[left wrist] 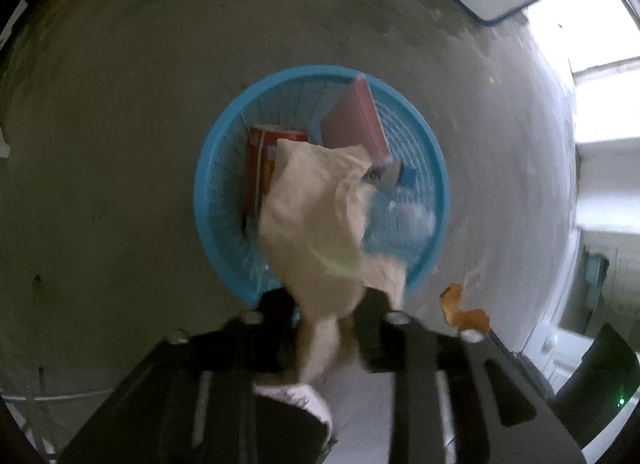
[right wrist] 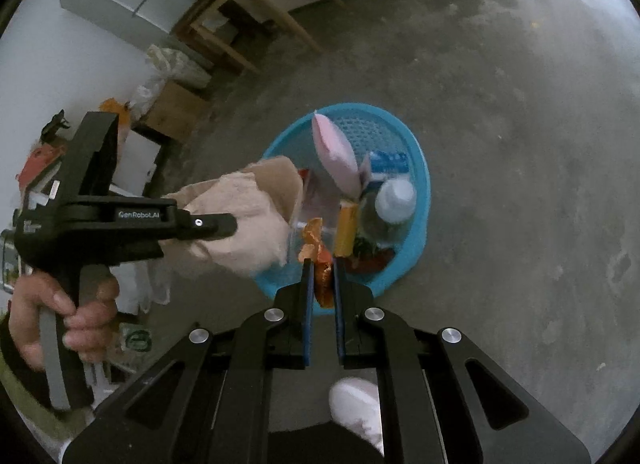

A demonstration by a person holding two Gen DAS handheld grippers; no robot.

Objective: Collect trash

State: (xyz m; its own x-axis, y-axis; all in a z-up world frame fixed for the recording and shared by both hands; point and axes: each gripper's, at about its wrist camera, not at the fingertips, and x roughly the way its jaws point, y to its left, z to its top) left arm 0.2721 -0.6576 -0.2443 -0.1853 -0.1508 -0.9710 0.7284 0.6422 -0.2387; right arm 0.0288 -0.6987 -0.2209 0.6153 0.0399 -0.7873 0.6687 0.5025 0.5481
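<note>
Trash sits piled in the blue basket [right wrist: 420,200] on the concrete floor [right wrist: 520,144], and I can pick out a pink pouch [right wrist: 334,152], a red carton [left wrist: 256,168], a clear bottle with a white cap [right wrist: 394,196] and a yellow wrapper [right wrist: 346,230] inside it. My left tool [left wrist: 324,304] points steeply down over the near rim of the basket, with a crumpled beige paper bag [left wrist: 316,224] hanging from between its fingers and reaching out over the basket; its jaws stand apart with a gap, and I cannot tell whether the pads press on the paper at all. From the right wrist view I see a hand [right wrist: 64,312] wrapped around the left tool's grip, and the bag bulging past its fingers toward the basket's left rim. My right tool [right wrist: 320,264] is pinching a scrap of orange wrapper [right wrist: 318,248] between its blue pads [right wrist: 307,304], jaws nearly pressed together, held just above the basket's near edge. A white shoe [right wrist: 356,412] shows on the floor below the tools. Farther back, wooden table legs [right wrist: 240,24] and a cardboard box [right wrist: 176,112] stand by the wall
</note>
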